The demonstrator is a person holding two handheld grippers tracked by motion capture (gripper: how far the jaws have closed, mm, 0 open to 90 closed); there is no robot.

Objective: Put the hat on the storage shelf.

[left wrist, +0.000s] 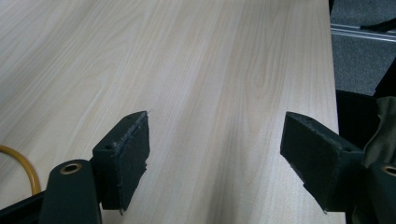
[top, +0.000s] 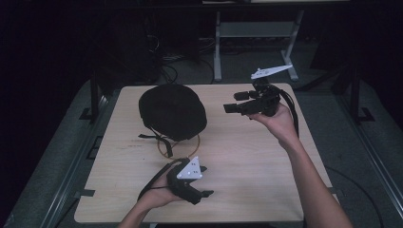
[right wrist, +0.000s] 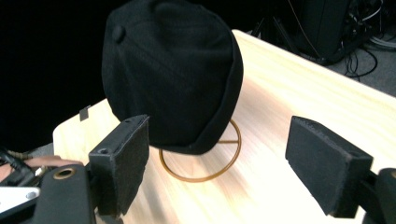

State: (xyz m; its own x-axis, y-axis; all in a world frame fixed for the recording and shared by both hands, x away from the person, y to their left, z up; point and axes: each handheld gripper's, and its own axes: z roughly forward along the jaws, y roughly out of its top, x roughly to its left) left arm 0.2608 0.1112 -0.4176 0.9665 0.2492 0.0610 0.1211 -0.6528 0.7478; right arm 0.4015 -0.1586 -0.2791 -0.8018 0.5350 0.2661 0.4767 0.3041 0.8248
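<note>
Both tongs wide open and empty, right tongs (top: 237,102) raised facing cap (top: 172,111) on wire stand (right wrist: 201,161), left tongs (top: 205,181) low over bare tabletop (top: 247,156)

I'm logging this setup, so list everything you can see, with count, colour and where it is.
Cap: one, black, on a stand at the table's far left, strap hanging below its near edge.
Wire stand: one, gold-brown, ring base under the cap.
Table: one, light wood, centre of the high view.
Metal frame: one, pale grey, on the floor beyond the table.
Cables: several, black, on the floor behind the table.
Left tool: one, black with grey plate, near edge of the table, jaws open over bare wood.
Right tool: one, black with grey plate, raised at the far right, jaws open, aimed at the cap.
Forearms: two, entering from the bottom.
</note>
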